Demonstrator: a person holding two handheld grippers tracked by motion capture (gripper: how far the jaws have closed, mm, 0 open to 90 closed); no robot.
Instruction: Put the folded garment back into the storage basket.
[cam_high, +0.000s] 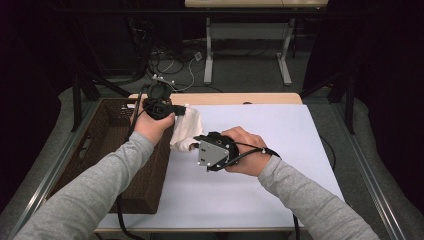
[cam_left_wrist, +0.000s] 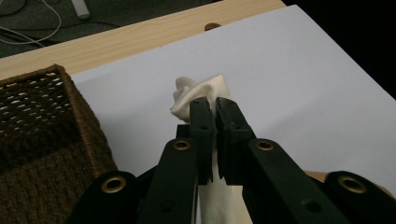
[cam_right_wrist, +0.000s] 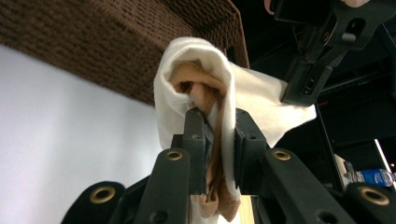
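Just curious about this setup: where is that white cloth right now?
In the high view, the crumpled white cloth hangs between both tools, beside the brown woven basket, above the white table sheet.

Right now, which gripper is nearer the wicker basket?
Left. The left gripper hangs beside the wicker basket at its far right corner, shut on the white cloth; the right gripper holds the cloth farther out over the table.

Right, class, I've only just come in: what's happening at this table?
A person holds a white cloth up between two tools, beside a brown wicker basket at the left of a white table. The left tool is clamped on one part of it. The right tool grips another part, where a tan layer shows inside the white.
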